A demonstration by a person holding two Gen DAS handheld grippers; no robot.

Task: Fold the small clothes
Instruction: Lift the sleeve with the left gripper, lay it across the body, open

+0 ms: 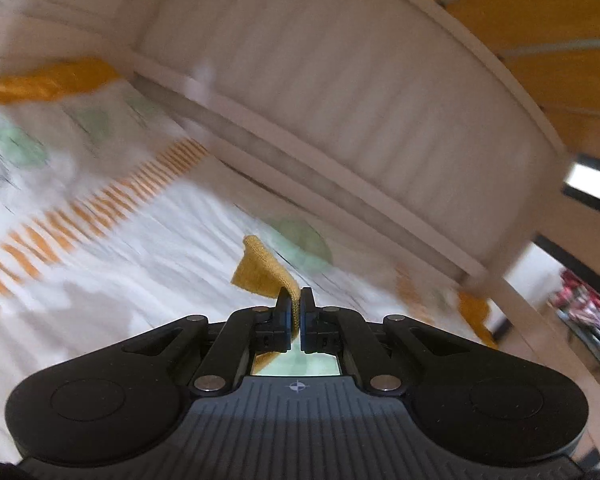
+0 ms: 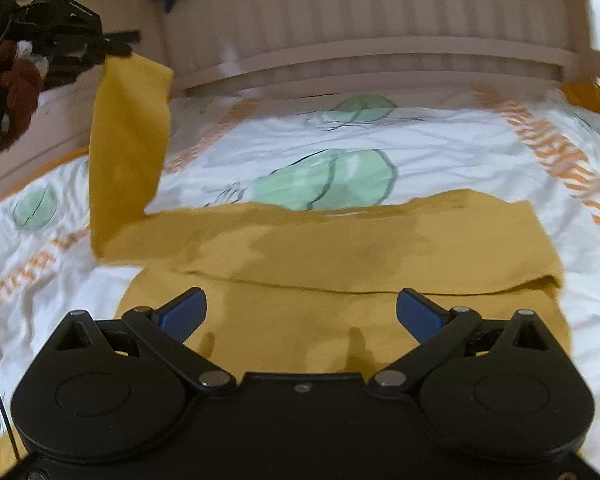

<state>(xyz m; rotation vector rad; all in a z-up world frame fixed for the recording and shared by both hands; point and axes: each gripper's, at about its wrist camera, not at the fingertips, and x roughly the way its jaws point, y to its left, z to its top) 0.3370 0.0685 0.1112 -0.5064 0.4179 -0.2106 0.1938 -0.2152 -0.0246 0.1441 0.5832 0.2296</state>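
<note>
Mustard garment [image 2: 340, 248] flat on bedspread [image 2: 440, 152], left claw [image 1: 296, 312] pinching its lifted sleeve edge, right claw [image 2: 300, 312] spread above hem.

The mustard garment [image 2: 340, 248] lay partly folded on the bed, its body flat and creased across, while one sleeve [image 2: 128, 144] hung lifted upright at the left.

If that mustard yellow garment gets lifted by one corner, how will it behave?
Probably floppy: the yellow garment droops straight down where the left hand-held gripper pinches its sleeve. Likely light, since one small pinch carries that strip. It may drag along the bedsheet rather than slide freely.
</note>
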